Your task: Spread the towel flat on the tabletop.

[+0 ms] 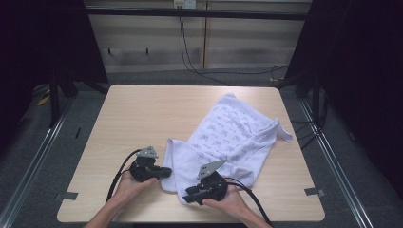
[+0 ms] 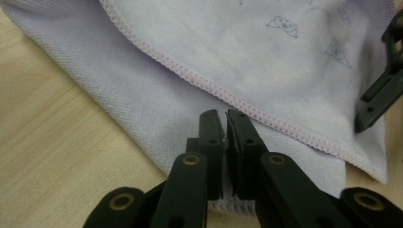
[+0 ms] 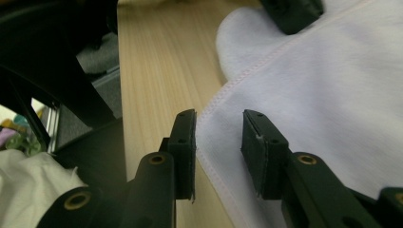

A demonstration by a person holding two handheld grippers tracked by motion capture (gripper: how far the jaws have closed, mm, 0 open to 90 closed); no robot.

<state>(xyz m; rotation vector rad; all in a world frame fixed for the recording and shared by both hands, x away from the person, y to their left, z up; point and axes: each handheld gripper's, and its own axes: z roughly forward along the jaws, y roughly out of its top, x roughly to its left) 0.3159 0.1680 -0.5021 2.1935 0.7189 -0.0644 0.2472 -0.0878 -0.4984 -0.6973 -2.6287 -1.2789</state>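
Observation:
A white towel (image 1: pixel 233 133) with small grey prints lies crumpled on the right half of the wooden table (image 1: pixel 142 114). My left gripper (image 1: pixel 166 172) sits at the towel's near left corner. In the left gripper view the left gripper (image 2: pixel 224 118) is shut, and the towel (image 2: pixel 266 57) hem is pinched between its jaws. My right gripper (image 1: pixel 187 197) rests at the towel's near edge, pointing left. In the right gripper view the right gripper (image 3: pixel 218 142) is open. The stitched edge of the towel (image 3: pixel 332 95) lies between its jaws, and the pads do not press on it.
Black cables (image 1: pixel 190 57) run across the floor behind the table. Dark frame posts (image 1: pixel 54 95) stand at both sides, with metal rails (image 1: pixel 33 161) along the floor. Tape marks (image 1: pixel 313 192) sit at the table's near corners. The table's left half is bare wood.

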